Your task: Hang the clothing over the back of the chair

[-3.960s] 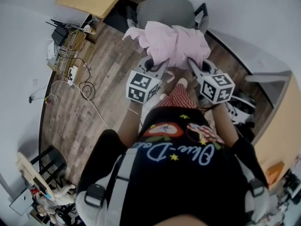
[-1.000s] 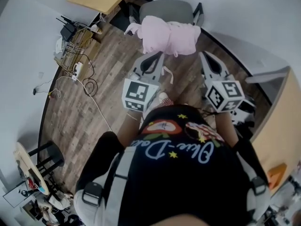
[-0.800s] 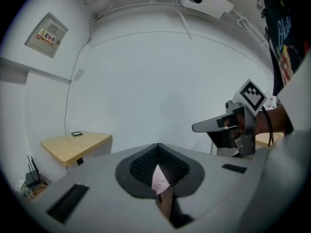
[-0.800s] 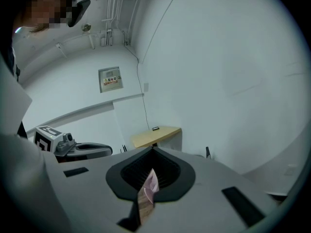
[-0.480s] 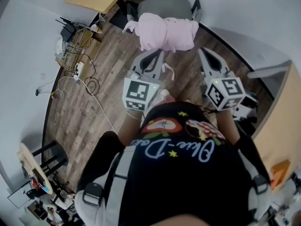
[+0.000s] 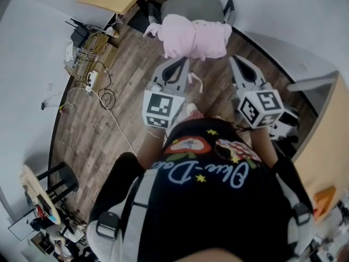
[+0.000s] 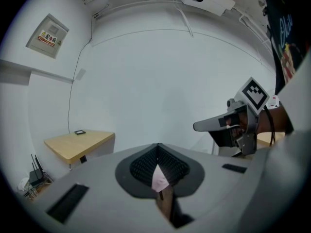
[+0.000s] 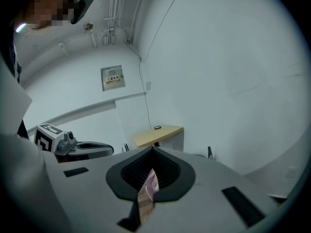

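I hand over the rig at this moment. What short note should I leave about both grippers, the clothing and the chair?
Left hand-held gripper: shut, empty, held short of the clothing.
Right hand-held gripper: shut, empty, also apart from the clothing.
Pink clothing: draped over the back of the grey chair, rather bunched.
Done: the clothing hangs on the chair back, with neither gripper on it.
To do: probably nothing; perhaps smooth the bunched fabric if a neat hang is wanted.

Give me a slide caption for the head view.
Soft pink clothing draped over the grey chair back; left tool and right tool shut and empty.
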Action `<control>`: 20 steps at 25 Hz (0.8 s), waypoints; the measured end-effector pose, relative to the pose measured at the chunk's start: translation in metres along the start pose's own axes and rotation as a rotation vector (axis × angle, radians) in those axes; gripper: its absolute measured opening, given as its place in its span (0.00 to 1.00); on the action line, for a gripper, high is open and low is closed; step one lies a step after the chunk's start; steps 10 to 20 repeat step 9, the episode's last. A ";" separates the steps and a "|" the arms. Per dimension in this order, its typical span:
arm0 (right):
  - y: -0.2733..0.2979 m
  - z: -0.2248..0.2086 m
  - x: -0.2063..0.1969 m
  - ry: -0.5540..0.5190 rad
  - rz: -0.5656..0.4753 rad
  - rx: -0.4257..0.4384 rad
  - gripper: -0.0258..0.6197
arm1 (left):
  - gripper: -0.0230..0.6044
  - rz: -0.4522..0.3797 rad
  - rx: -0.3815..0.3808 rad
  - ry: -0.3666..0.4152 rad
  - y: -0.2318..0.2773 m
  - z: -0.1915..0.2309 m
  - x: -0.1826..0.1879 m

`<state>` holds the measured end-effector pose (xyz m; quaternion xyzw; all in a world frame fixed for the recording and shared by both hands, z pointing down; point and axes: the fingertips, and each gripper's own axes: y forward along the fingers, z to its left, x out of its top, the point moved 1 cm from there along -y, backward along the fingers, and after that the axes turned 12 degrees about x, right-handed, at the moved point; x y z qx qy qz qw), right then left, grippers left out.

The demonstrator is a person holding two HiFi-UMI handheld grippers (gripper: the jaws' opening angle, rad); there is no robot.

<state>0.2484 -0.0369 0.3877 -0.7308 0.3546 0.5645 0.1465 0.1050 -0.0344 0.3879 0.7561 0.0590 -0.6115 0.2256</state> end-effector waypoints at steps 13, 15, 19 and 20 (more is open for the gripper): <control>0.005 0.000 0.002 -0.007 0.004 -0.003 0.04 | 0.04 0.001 -0.001 -0.013 0.004 0.004 -0.001; 0.005 0.000 0.002 -0.007 0.004 -0.003 0.04 | 0.04 0.001 -0.001 -0.013 0.004 0.004 -0.001; 0.005 0.000 0.002 -0.007 0.004 -0.003 0.04 | 0.04 0.001 -0.001 -0.013 0.004 0.004 -0.001; 0.005 0.000 0.002 -0.007 0.004 -0.003 0.04 | 0.04 0.001 -0.001 -0.013 0.004 0.004 -0.001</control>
